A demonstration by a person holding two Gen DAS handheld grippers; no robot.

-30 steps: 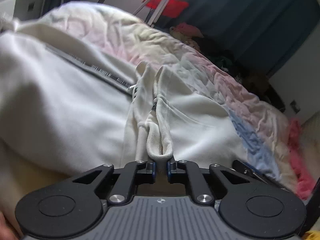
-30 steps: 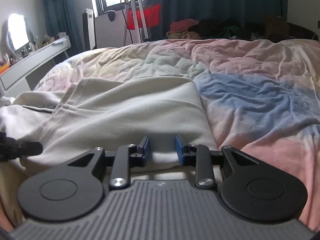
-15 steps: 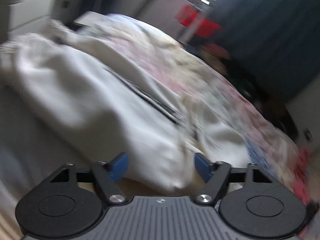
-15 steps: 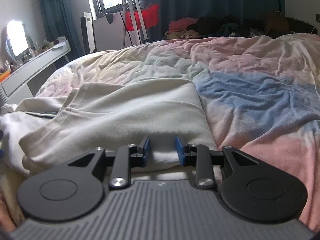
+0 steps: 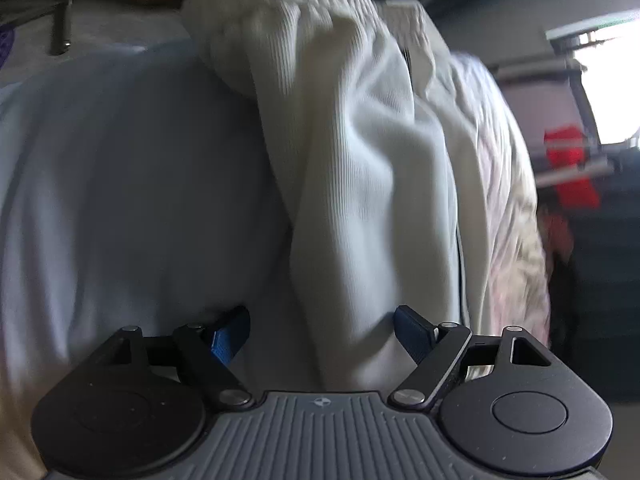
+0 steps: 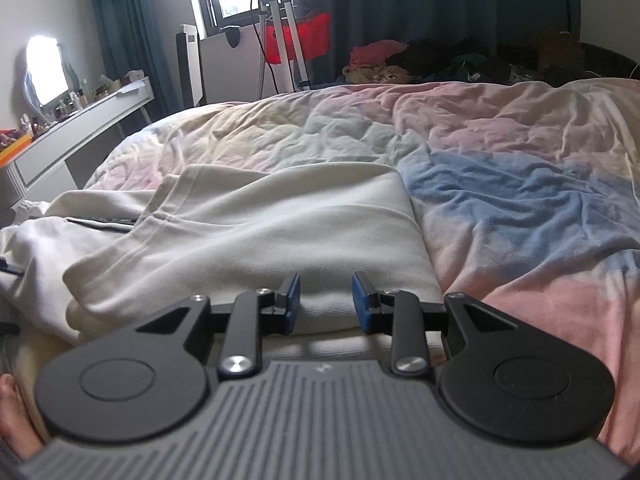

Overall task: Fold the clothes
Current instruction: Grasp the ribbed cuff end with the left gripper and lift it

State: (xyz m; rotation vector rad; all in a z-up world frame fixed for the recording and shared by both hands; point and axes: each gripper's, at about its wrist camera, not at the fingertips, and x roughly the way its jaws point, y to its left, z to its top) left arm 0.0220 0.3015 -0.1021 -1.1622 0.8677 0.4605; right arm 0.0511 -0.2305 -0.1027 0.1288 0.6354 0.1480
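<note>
A cream zip-up sweatshirt (image 6: 256, 232) lies partly folded on the bed, its hem toward me. My right gripper (image 6: 325, 300) is open, its jaws a small gap apart, at the near hem of the garment with nothing held. In the left wrist view a sleeve with a ribbed cuff (image 5: 360, 168) of the same garment hangs over the bed's side. My left gripper (image 5: 320, 336) is open wide, and the sleeve cloth hangs between its blue fingertips (image 5: 228, 340) without being pinched.
The pastel duvet (image 6: 500, 184) covers the bed. A white desk (image 6: 76, 136) with a mirror stands at left. A drying rack with red cloth (image 6: 296, 36) stands by the window. Piled clothes (image 6: 420, 64) lie at the far edge. The pale bed side (image 5: 120, 200) fills the left wrist view.
My left gripper let go of the drawstring loop, opened wide and swung down over the bed's side to the hanging sleeve. The right gripper has stayed put.
</note>
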